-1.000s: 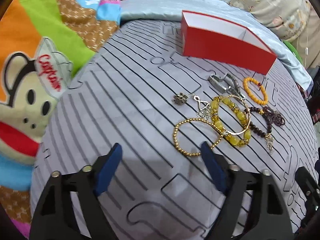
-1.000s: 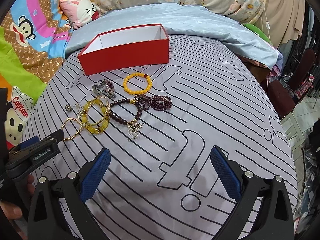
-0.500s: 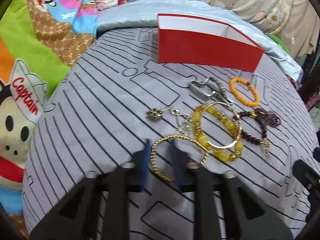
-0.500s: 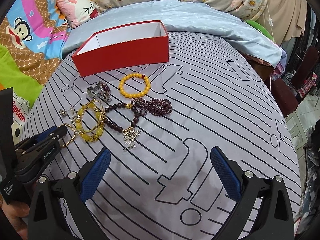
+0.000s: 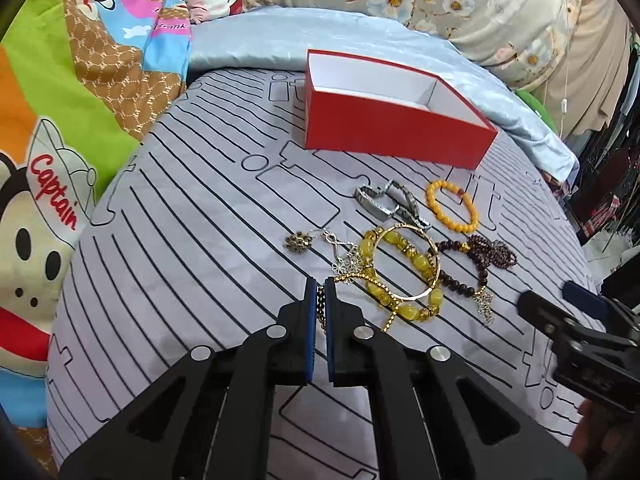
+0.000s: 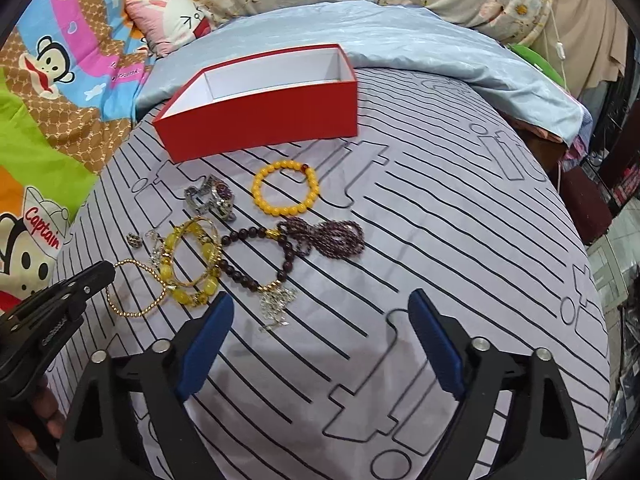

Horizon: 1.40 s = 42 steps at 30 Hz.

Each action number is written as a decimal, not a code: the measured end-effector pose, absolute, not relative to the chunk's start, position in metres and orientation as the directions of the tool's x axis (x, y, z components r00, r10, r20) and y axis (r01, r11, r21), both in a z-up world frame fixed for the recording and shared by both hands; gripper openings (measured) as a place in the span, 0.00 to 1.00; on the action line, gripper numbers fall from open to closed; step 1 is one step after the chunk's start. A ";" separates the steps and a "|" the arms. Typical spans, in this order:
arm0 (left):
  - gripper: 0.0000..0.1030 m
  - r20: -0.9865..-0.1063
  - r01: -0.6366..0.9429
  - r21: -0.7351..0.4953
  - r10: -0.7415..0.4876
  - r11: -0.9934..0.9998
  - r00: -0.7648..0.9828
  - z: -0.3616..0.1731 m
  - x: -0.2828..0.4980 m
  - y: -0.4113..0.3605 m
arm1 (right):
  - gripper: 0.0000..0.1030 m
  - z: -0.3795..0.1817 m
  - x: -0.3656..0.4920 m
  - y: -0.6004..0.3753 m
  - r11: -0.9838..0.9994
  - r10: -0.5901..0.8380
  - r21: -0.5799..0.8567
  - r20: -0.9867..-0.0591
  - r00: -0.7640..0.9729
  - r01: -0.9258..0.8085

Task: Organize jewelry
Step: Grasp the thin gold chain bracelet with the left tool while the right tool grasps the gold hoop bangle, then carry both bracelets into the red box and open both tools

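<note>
From the left wrist, the left claw [image 5: 320,286] is clamped on the gold bead bracelet [image 5: 362,278], which trails onto the bed [image 5: 192,216] against the yellow bangle [image 5: 404,268]; the red box [image 5: 392,136] sits beyond. From the right wrist, the right claw [image 6: 320,316] is closing with nothing between its jaws, just short of the dark bead bracelet [image 6: 256,260] and its silver charm [image 6: 276,304].

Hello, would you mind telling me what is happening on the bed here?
A person is sorting jewelry with two handheld grippers. The left gripper is shut on a gold bead bracelet. The right gripper is closing, nothing between its fingers, near a dark bead bracelet. The red box looks empty.
</note>
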State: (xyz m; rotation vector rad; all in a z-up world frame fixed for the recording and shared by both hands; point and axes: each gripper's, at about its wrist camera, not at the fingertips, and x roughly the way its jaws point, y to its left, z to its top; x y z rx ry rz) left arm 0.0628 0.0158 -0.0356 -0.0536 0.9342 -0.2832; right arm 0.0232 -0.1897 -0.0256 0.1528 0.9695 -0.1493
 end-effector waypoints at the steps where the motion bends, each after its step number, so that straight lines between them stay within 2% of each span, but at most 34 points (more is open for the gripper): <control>1: 0.03 -0.786 0.215 -0.169 -0.263 0.962 0.559 -0.035 0.063 0.017 | 0.72 -0.026 0.027 -0.187 0.981 -0.044 0.070 -0.828 0.559 0.181; 5: 0.03 -0.789 0.203 -0.172 -0.258 0.964 0.557 -0.033 0.065 0.025 | 0.58 -0.032 0.048 -0.175 0.985 0.023 0.115 -0.834 0.551 0.132; 8: 0.03 -0.794 0.196 -0.169 -0.251 0.966 0.553 -0.034 0.066 0.028 | 0.55 -0.036 0.063 -0.165 0.987 0.049 0.125 -0.835 0.548 0.102; 15: 0.03 -0.809 0.186 -0.167 -0.242 0.968 0.536 -0.043 0.070 0.033 | 0.39 -0.048 0.092 -0.149 0.990 0.079 0.129 -0.843 0.532 0.058; 20: 0.03 -0.814 0.184 -0.173 -0.245 0.968 0.526 -0.046 0.072 0.034 | 0.10 -0.056 0.100 -0.145 0.991 0.083 0.124 -0.855 0.512 0.047; 23: 0.03 -0.816 0.189 -0.178 -0.252 0.966 0.520 -0.048 0.072 0.032 | 0.03 -0.058 0.100 -0.143 0.991 0.091 0.129 -0.854 0.512 0.038; 34: 0.03 -0.788 0.223 -0.221 -0.308 0.950 0.534 -0.027 0.067 0.030 | 0.03 -0.017 0.074 -0.158 0.985 0.113 0.169 -0.806 0.581 0.043; 42: 0.03 -0.704 0.304 -0.255 -0.392 0.918 0.592 0.029 0.073 0.021 | 0.03 0.035 0.072 -0.186 0.981 0.103 0.187 -0.741 0.664 0.056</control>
